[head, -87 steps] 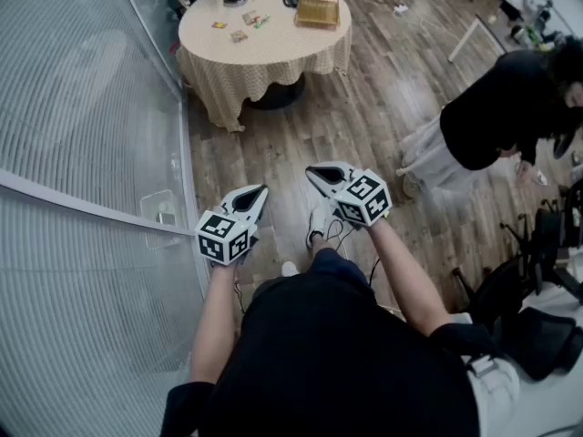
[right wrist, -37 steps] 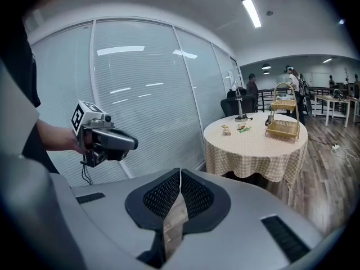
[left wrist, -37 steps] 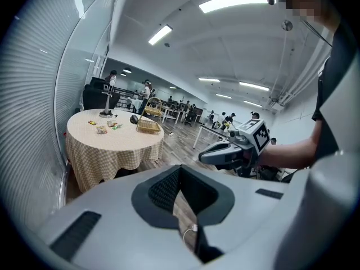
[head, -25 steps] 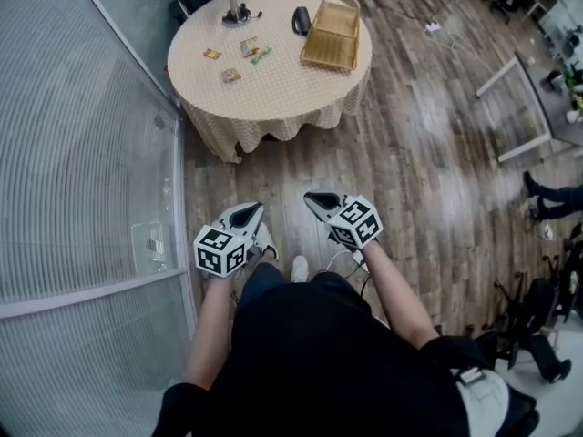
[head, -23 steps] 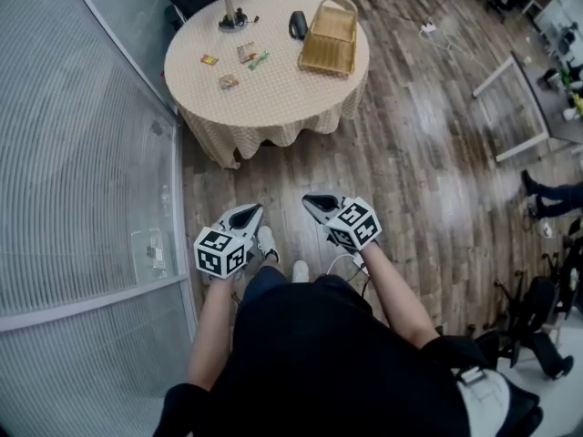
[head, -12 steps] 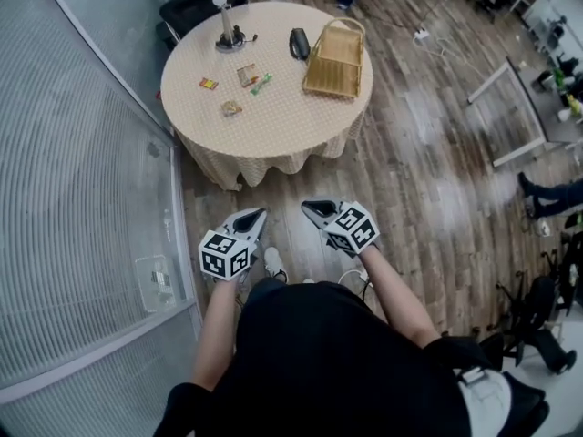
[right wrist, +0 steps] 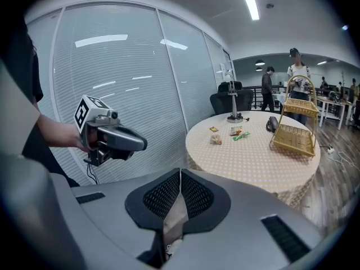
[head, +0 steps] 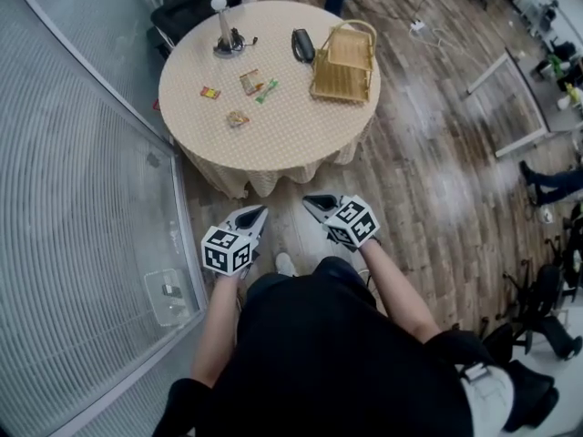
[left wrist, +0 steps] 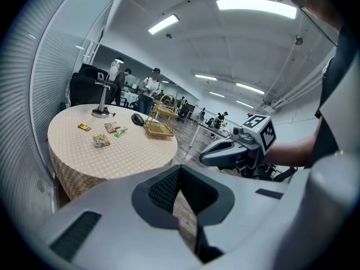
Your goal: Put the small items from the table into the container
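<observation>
The left tool (head: 256, 212) and right tool (head: 311, 200) are both closed on nothing, side by side above the wooden floor (head: 428, 180), just short of the round counter (head: 273, 139). Four small snack packets (head: 239, 118) lie on the counter well ahead of both tools, with the wicker basket (head: 343, 62) farther ahead of the right tool

4 small items loose on the round table (head: 282, 130), left-centre: red-yellow packet (head: 210, 92), tan packet (head: 250, 82), green wrapper (head: 267, 90) just beside it, crumpled packet (head: 238, 118) nearer the front edge. Wicker basket (head: 344, 62) upright at right, apart from them.
</observation>
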The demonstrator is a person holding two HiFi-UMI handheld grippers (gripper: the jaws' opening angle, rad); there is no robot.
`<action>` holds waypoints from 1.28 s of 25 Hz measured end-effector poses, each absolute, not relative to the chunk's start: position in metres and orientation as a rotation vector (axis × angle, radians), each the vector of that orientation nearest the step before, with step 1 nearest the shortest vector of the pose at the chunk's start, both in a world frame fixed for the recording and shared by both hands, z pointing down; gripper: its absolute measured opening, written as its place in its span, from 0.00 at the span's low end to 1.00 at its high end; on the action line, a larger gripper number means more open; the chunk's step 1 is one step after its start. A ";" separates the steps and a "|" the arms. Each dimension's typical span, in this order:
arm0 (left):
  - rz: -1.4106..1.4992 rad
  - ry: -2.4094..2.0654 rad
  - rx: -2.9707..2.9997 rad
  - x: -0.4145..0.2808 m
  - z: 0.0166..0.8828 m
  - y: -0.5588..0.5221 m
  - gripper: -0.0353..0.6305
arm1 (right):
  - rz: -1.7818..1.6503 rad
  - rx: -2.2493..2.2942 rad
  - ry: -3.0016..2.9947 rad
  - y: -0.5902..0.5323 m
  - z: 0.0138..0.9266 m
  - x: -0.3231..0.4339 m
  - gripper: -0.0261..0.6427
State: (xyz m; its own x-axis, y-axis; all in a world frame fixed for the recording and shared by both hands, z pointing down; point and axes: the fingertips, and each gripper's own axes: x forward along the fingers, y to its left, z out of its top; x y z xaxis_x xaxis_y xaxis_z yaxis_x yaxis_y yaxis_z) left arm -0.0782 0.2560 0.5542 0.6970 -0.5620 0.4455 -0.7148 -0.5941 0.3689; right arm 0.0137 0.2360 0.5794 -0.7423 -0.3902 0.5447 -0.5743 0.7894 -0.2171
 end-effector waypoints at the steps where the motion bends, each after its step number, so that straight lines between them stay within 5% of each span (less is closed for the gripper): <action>1: 0.384 -0.978 2.377 -0.083 0.555 0.253 0.06 | 0.515 0.718 -2.501 0.232 0.579 0.008 0.08; 32: 0.316 -1.312 2.082 -0.112 0.570 0.131 0.06 | 0.445 0.265 -2.498 0.076 0.606 -0.023 0.08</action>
